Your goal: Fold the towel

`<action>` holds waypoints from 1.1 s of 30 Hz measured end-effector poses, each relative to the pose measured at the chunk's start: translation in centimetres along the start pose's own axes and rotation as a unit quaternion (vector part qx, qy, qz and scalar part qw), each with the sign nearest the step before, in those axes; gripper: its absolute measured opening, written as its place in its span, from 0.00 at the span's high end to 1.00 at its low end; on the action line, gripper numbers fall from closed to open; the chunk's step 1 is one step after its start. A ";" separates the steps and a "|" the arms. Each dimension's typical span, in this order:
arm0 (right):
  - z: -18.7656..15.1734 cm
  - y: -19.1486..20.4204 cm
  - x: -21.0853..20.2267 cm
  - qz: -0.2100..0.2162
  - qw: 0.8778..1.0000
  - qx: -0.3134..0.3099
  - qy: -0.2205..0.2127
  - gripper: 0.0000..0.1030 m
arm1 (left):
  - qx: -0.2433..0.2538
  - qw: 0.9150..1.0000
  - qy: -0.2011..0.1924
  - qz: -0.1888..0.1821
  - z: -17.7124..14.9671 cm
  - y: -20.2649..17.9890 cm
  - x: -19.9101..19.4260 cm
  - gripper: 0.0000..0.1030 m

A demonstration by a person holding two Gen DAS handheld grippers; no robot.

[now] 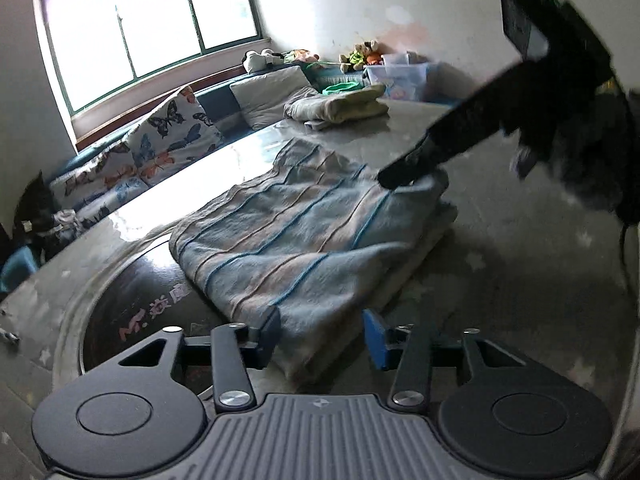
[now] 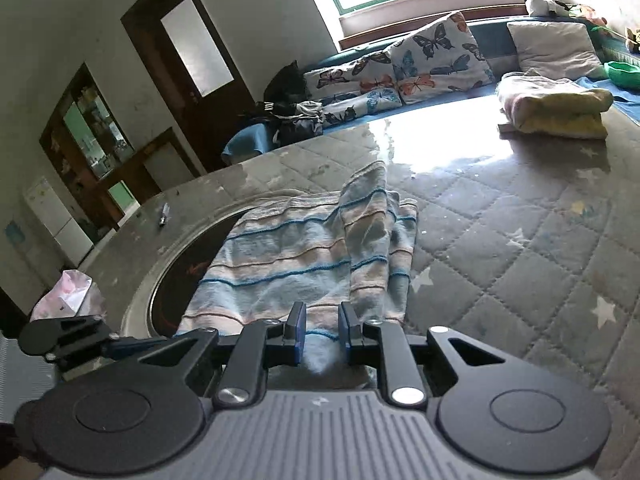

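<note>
A light blue towel (image 1: 288,236) with pink and blue stripes lies folded on the grey quilted table (image 1: 500,240). Its left part overlaps a round dark inset. My left gripper (image 1: 324,332) is open at the towel's near corner, with cloth lying between its spread fingers. In the left wrist view, my right gripper (image 1: 404,174) comes in from the upper right and pinches the towel's far right corner, lifting it slightly. From the right wrist, the towel (image 2: 288,256) runs forward and my right gripper (image 2: 322,330) is shut on its edge. Low at the left stands the left gripper (image 2: 80,344).
A stack of folded yellow and pink cloths (image 1: 340,106) (image 2: 556,112) sits at the table's far end. The round dark inset (image 1: 132,292) (image 2: 180,276) is sunk into the table. A pen (image 2: 164,214) lies near the far left edge. Butterfly cushions (image 1: 168,136) line a bench beyond.
</note>
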State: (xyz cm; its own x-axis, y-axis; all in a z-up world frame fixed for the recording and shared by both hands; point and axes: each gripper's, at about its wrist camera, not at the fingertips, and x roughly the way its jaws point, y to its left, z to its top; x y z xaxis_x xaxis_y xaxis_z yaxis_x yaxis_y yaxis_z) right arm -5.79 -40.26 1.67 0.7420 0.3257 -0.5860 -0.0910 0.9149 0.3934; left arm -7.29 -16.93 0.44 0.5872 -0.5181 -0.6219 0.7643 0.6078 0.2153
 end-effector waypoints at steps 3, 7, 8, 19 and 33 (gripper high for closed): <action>-0.2 0.1 -0.2 0.003 1.000 0.000 -0.002 0.83 | 0.008 1.000 -0.004 0.008 -0.4 0.2 0.0 0.63; -0.4 0.2 -0.1 0.001 1.000 -0.001 -0.001 0.82 | 0.016 1.000 -0.009 0.019 -0.7 0.5 -0.1 0.85; -0.5 0.3 -0.1 0.000 1.000 -0.001 -0.001 0.82 | 0.017 1.000 -0.011 0.022 -0.7 0.6 -0.2 0.93; -2.2 1.4 0.3 0.000 0.999 -0.039 0.017 0.75 | -0.034 0.998 -0.001 0.048 -2.0 2.2 -1.2 0.95; 1.1 2.3 -0.9 -0.002 0.997 -0.081 -0.002 0.69 | -0.081 0.996 0.006 0.025 -1.4 5.7 -3.1 0.91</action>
State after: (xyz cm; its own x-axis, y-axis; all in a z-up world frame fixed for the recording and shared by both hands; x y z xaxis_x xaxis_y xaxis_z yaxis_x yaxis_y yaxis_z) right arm -5.97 -38.71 3.91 0.7448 0.3206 -0.5852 -0.1928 0.9430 0.2712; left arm -5.10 -11.01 2.52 0.6197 -0.4772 -0.6231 0.6803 0.7225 0.1233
